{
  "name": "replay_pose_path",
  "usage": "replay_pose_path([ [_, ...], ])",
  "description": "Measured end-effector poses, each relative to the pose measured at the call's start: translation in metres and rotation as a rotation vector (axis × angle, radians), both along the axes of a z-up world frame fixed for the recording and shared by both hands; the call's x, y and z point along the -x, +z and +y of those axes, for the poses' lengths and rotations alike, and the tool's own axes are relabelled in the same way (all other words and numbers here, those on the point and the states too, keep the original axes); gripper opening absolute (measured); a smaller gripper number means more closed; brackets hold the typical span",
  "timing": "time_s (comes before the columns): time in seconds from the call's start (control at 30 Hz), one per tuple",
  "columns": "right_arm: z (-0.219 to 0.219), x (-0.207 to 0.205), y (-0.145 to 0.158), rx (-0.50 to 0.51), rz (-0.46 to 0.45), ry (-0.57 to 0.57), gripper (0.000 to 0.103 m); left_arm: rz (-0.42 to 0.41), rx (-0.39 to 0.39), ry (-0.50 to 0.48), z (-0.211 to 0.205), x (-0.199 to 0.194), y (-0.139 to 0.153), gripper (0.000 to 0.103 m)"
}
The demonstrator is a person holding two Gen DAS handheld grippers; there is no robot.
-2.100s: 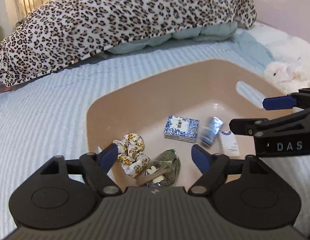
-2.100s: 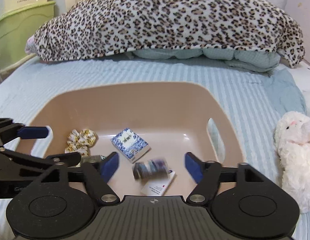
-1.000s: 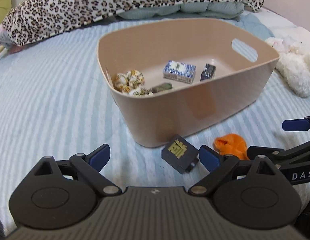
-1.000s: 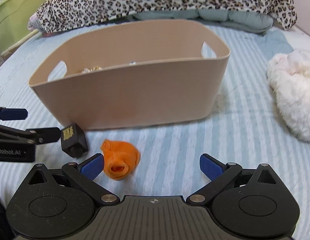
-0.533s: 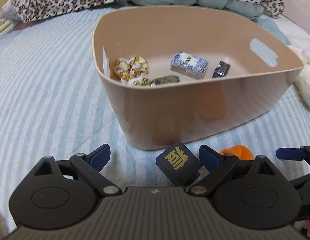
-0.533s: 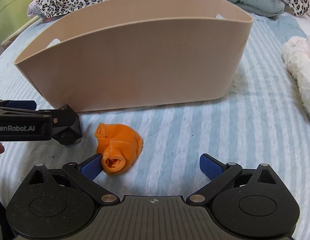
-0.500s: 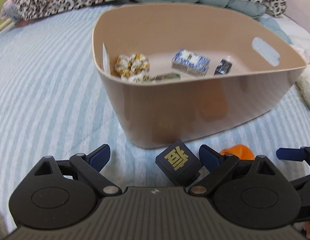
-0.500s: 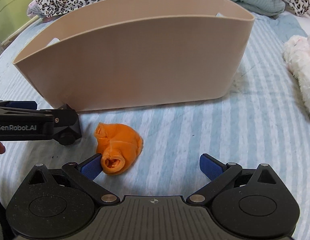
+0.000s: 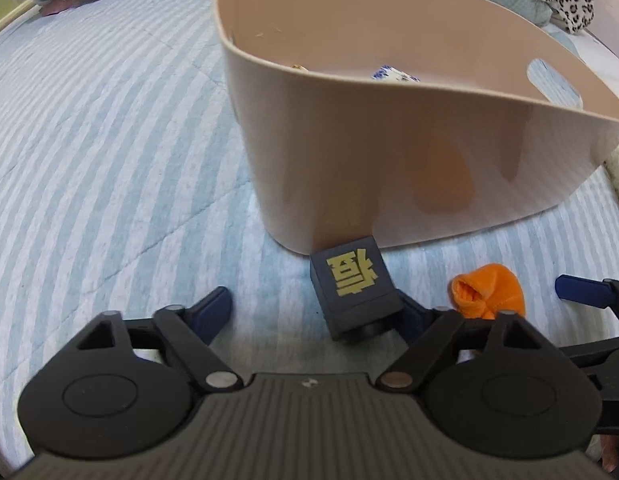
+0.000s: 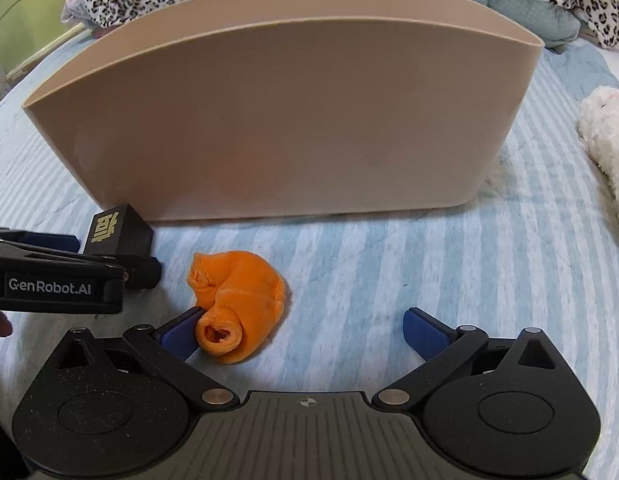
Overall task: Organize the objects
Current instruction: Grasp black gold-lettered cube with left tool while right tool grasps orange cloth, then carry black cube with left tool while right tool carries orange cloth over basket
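Black cube (image 9: pixel 354 289) with gold character sits on bed (image 9: pixel 109 152) against bin (image 9: pixel 389 152), between spread left claw (image 9: pixel 315 312) tips. "GenRobot.AI" on its side. Right claw (image 10: pixel 301 332) spread around orange sock (image 10: pixel 239 304).

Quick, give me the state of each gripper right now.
Left gripper: open, holding nothing; the black cube sits by its right finger.
Right gripper: open, holding nothing; the orange sock lies against its left finger.

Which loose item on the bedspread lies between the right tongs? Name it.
The rolled orange sock, against the right tongs' left fingertip; the black cube sits by the left tongs.
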State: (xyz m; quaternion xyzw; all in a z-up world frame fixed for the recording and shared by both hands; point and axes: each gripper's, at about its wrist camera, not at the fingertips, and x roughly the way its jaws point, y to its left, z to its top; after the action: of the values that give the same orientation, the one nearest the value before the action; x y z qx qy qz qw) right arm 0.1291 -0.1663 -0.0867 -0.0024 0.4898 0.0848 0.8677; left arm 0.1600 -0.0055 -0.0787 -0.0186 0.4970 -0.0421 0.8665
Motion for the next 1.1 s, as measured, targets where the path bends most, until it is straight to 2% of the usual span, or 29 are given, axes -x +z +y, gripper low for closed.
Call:
replay_pose_path([
  [0.1, 0.001, 0.004, 0.003, 0.005, -0.027, -0.001, 0.090, -0.004, 0.013, -0.001, 0.005, 0.001, 0.004, 0.060],
  [0.17, 0.001, 0.007, 0.005, 0.013, -0.039, 0.003, 0.081, -0.004, 0.024, -0.006, 0.009, 0.002, 0.006, 0.041],
  [0.2, 0.001, 0.008, 0.006, 0.014, -0.044, 0.006, 0.077, -0.001, 0.027, -0.008, 0.010, 0.002, 0.006, 0.036],
  [0.3, 0.002, 0.013, 0.009, 0.019, -0.055, 0.014, 0.065, 0.002, 0.036, -0.009, 0.015, 0.005, 0.007, 0.034],
  [0.37, 0.003, 0.018, 0.012, 0.026, -0.069, 0.016, 0.047, -0.002, 0.041, 0.000, 0.018, 0.008, 0.009, 0.034],
  [0.4, -0.002, 0.016, 0.011, 0.027, -0.075, 0.019, 0.041, -0.005, 0.043, 0.002, 0.020, 0.010, 0.010, 0.033],
  [0.43, -0.002, 0.018, 0.013, 0.028, -0.080, 0.021, 0.029, -0.009, 0.043, 0.001, 0.019, 0.013, 0.012, 0.033],
  [0.5, -0.003, 0.021, 0.016, 0.029, -0.083, 0.024, 0.013, -0.020, 0.034, -0.007, 0.019, 0.018, 0.016, 0.033],
  [0.8, -0.018, 0.029, 0.030, -0.017, -0.091, -0.005, 0.011, -0.047, 0.033, -0.033, 0.012, 0.026, 0.031, 0.033],
  [1.1, -0.019, 0.034, 0.057, -0.069, -0.156, -0.045, 0.011, -0.116, 0.043, -0.069, 0.015, 0.047, 0.061, 0.033],
])
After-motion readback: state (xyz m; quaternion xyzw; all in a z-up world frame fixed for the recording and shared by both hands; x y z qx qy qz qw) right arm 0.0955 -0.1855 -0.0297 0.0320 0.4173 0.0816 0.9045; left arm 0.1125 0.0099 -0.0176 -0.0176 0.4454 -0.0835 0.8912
